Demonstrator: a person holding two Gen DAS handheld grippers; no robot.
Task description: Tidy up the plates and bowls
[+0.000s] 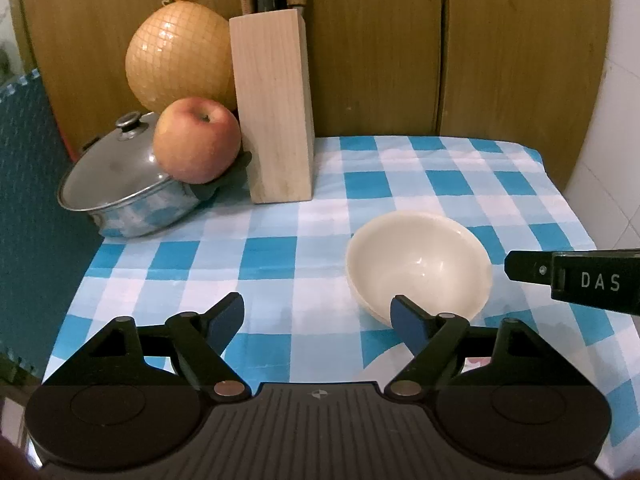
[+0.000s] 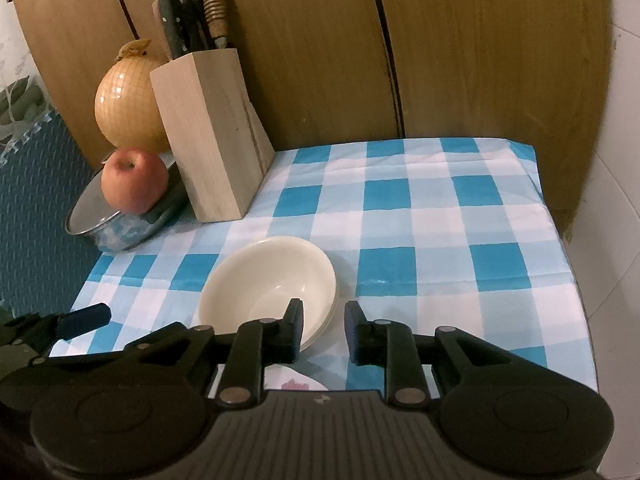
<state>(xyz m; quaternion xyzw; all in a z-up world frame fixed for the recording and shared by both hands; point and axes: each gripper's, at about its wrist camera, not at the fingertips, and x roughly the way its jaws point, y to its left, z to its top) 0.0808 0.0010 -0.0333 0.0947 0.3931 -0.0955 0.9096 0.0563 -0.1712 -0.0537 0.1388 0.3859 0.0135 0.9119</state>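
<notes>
— Nearest my left camera, the left tongs stand released, wide apart; 1 blue pad overlaps the near rim of the cream bowls. Where do you see them?

— I see 3 nested, upright, mouths up, round with no long axis, on the checked cloth. My right tongs are slightly parted, the bowls' rim between the pads, not pressed.
</notes>
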